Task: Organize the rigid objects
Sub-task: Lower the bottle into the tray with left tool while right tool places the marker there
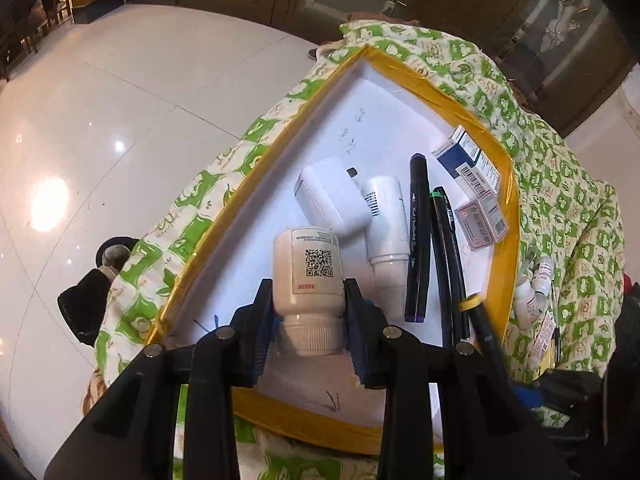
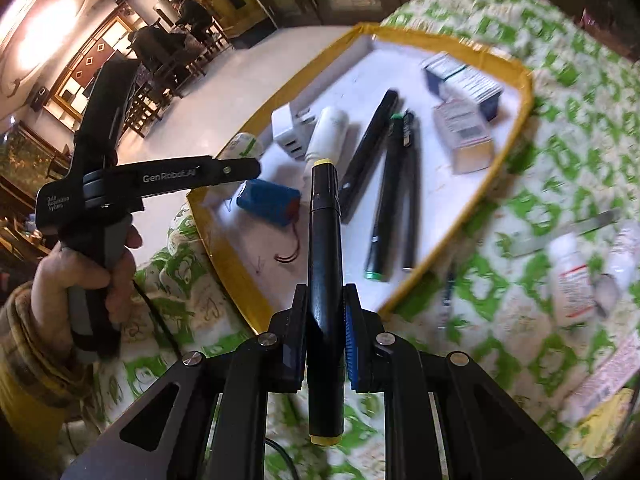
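Note:
My left gripper (image 1: 307, 294) is shut on a white pill bottle (image 1: 308, 268) with a QR label, held over the near left part of the white tray (image 1: 304, 128) with yellow taped rim. My right gripper (image 2: 325, 298) is shut on a black marker with yellow ends (image 2: 325, 264), held above the tray's near edge; the marker's tip shows in the left wrist view (image 1: 474, 306). In the tray lie a white charger (image 1: 330, 196), a white bottle (image 1: 386, 224), black markers (image 1: 418, 236), small boxes (image 1: 468, 160) and a blue battery pack (image 2: 268, 202).
The tray (image 2: 516, 120) sits on a green-and-white patterned cloth (image 2: 560, 140). On the cloth right of the tray lie small white bottles (image 2: 570, 280), a metal strip (image 2: 560, 236) and a pen (image 2: 446, 292). A glossy white floor (image 1: 100, 140) lies beyond the table's left edge.

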Motion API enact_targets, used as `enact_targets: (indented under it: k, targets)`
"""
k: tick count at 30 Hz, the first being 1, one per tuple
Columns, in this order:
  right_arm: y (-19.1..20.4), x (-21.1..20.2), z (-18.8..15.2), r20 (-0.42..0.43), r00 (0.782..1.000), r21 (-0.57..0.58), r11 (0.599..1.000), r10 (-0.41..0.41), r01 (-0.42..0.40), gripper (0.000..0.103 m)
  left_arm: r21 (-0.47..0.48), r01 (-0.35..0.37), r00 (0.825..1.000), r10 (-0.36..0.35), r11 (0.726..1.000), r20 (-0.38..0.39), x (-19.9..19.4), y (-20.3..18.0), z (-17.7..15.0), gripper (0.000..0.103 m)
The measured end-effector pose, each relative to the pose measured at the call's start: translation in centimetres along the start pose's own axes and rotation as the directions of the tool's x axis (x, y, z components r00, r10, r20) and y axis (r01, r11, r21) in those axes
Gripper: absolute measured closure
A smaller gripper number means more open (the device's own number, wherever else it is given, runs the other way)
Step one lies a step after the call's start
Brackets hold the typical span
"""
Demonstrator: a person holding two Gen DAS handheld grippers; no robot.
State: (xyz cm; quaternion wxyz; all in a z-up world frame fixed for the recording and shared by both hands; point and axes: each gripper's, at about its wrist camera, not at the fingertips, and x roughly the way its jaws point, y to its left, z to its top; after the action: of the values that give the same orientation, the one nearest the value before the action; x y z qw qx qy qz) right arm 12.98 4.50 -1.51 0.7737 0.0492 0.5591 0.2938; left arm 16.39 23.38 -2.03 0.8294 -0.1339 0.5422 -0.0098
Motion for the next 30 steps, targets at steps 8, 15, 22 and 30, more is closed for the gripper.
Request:
enact_targets:
  k: [8,15,22,30]
  targets:
    - [-0.1,4.4,1.2,-0.136,0.991,0.096,0.995,0.011,0.003,0.089,0.017,-0.019,1.000,0.019,1.000,-0.021,1.4,-0.1,1.0,0.072]
    - [-0.4,6.3,3.3,-0.143,0.990,0.121,0.992,-0.015,0.032,0.089,0.028,-0.035,0.999,0.035,0.999,-0.004,2.5,-0.5,1.3,0.072]
    - [-0.5,6.0,4.3,-0.090,0.990,0.136,0.984,-0.106,0.118,0.089,0.067,-0.051,0.998,0.049,0.996,0.037,2.7,-1.5,1.0,0.072]
    - [0.9,6.3,4.2,-0.045,0.991,0.099,0.987,-0.124,0.128,0.089,0.065,-0.065,0.996,0.061,0.996,0.063,3.1,-1.6,1.4,0.072]
